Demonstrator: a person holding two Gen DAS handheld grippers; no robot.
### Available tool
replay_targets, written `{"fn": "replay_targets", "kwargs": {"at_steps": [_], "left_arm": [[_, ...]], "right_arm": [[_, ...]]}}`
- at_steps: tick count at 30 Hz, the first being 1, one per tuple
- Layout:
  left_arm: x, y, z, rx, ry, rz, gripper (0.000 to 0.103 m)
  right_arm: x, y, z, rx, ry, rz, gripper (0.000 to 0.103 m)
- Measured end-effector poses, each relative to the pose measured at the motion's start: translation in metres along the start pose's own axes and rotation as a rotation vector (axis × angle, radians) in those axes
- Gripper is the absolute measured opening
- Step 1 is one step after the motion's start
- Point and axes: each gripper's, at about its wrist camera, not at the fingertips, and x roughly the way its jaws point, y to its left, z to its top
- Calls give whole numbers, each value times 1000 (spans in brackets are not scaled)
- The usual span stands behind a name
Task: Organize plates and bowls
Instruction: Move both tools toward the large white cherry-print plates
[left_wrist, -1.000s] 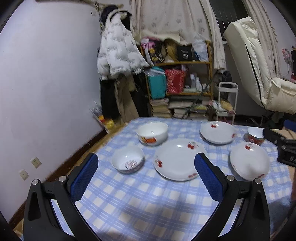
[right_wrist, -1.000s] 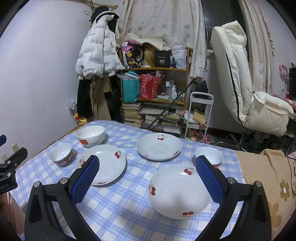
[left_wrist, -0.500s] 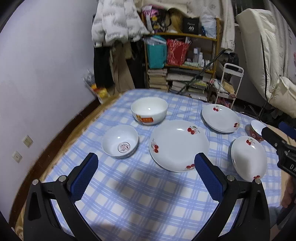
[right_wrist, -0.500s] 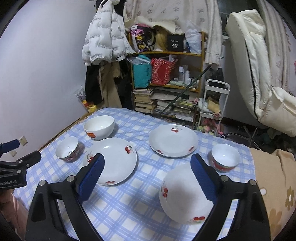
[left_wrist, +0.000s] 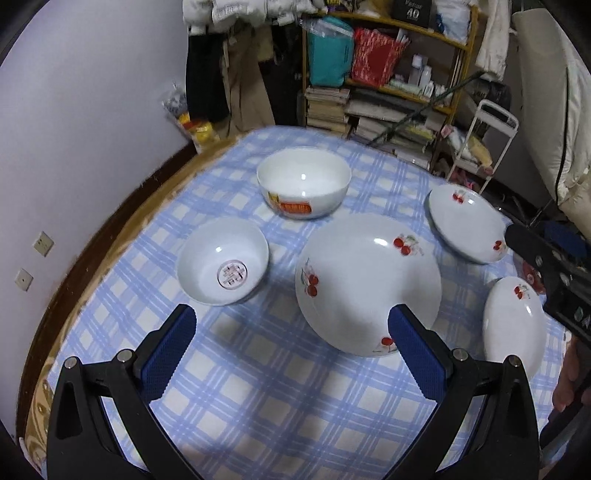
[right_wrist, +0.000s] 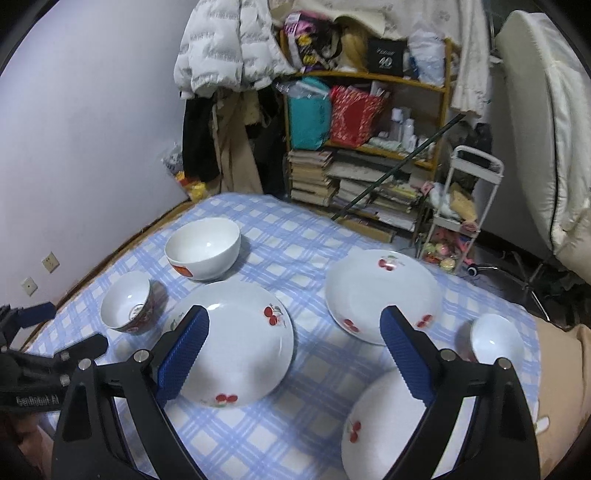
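I see three white plates with red cherries and three white bowls, all upright on the checked tabletop (left_wrist: 258, 387). The big bowl (left_wrist: 303, 192) sits nearest the far edge, a small bowl (left_wrist: 222, 260) by the left edge, beside the largest plate (left_wrist: 367, 284). Two plates (right_wrist: 382, 295) (right_wrist: 384, 424) and another small bowl (right_wrist: 496, 338) lie toward the right edge.

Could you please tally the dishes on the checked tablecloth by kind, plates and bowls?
Plates: 3 (centre plate, far plate, near plate)
Bowls: 3 (big bowl, patterned bowl, small right bowl)
Total: 6
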Motion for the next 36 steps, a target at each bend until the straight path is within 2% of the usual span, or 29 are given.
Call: {"fn": "replay_targets", "kwargs": {"at_steps": [5, 7, 11, 13, 16, 18, 20, 21, 23, 25, 28, 30, 32, 35, 36], "left_arm": [[36, -2, -8, -15, 83, -58, 102], [48, -5, -13, -13, 108, -65, 102], [73, -10, -18, -18, 150, -63, 102], [83, -11, -17, -23, 163, -66, 101], [93, -11, -14, -28, 161, -71, 101], [100, -11, -12, -32, 160, -65, 100], [107, -9, -9, -48, 171, -72, 92], [110, -6, -8, -66, 172, -79, 85], [114, -2, -7, -87, 171, -99, 84], [118, 0, -7, -93, 175, -104, 75], [125, 2, -7, -92, 192, -108, 69], [130, 3, -8, -101, 203, -118, 61], [132, 3, -8, -98, 187, -125, 59], [134, -1, -7, -70, 163, -135, 56], [135, -1, -7, -69, 164, -156, 51]], "right_arm": [[43, 4, 4, 3, 91, 12, 90], [55, 5, 2, -24, 101, 26, 85], [75, 7, -5, -54, 140, 23, 83], [85, 7, -8, -65, 161, 26, 78], [99, 5, -13, -56, 195, 40, 76], [112, 6, -19, -60, 221, 54, 70], [122, 6, -24, -63, 250, 55, 61], [127, 5, -27, -61, 259, 51, 60], [133, 3, -30, -60, 259, 39, 60], [137, 1, -32, -59, 262, 43, 56], [142, -2, -33, -38, 280, 61, 36], [145, -4, -33, -19, 283, 73, 35], [147, -4, -34, -17, 280, 73, 34], [149, -7, -34, 4, 271, 70, 26], [151, -8, -34, 22, 272, 88, 24]]}}
